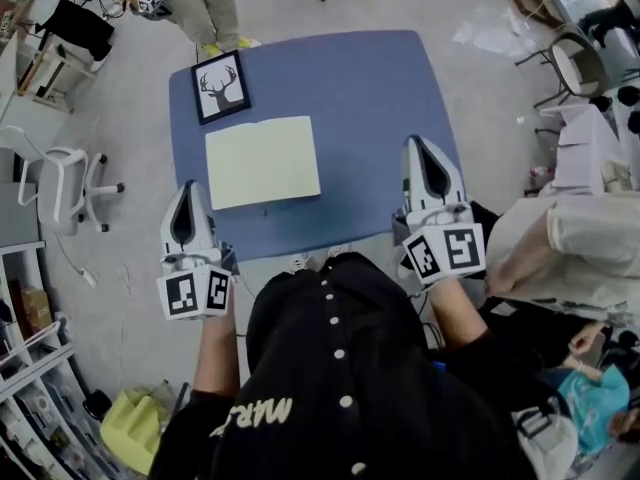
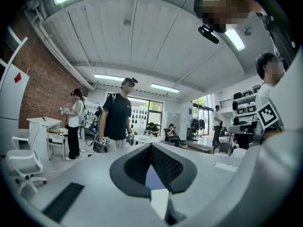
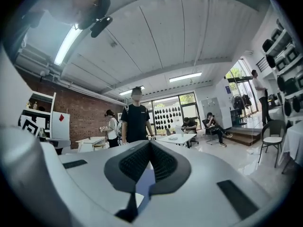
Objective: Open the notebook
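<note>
The notebook lies open and flat on the blue table, its pale cream pages facing up. It sits at about 8 o'clock from the tabletop's middle in the head view. A framed deer picture rests on the table's far left corner, at about 11 o'clock from the notebook, just beside it but apart. The left gripper is at about 7 o'clock from the notebook, over the table's near left corner and clear of the pages. In the left gripper view, the left gripper has its jaws closed tip to tip with nothing between them. The right gripper is at about 3 o'clock from the notebook, near the table's right edge and well apart from the book. In the right gripper view, the right gripper also has its jaws pressed together and empty. Both gripper views look level across the room, where a person in a dark T-shirt stands beyond the table. A white office chair stands on the floor at 9 o'clock from the table.
</note>
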{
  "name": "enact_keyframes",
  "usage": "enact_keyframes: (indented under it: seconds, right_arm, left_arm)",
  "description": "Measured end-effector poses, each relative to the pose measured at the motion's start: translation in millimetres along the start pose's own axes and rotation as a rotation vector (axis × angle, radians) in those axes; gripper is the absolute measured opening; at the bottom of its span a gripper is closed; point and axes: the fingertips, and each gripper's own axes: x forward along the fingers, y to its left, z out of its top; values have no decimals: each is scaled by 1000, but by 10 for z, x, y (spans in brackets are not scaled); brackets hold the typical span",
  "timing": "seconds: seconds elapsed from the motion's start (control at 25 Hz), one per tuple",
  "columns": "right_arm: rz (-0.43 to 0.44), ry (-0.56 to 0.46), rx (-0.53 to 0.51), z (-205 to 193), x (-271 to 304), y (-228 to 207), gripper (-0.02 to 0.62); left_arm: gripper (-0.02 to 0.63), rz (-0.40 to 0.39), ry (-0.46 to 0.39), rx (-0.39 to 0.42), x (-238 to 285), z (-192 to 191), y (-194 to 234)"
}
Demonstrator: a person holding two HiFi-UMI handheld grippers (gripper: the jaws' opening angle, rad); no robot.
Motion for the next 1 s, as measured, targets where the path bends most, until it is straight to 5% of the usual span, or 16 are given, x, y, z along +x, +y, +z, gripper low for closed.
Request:
enact_keyframes:
  seconds: [0.36, 1.0]
  right_arm:
    - [-11, -85, -21, 534, -151, 3, 2]
    - [-14, -109, -58, 714, -345, 6, 2]
  left_arm:
    - [3, -47, -65, 51, -82, 575, -204]
    - [3, -53, -101, 82, -151, 835, -293]
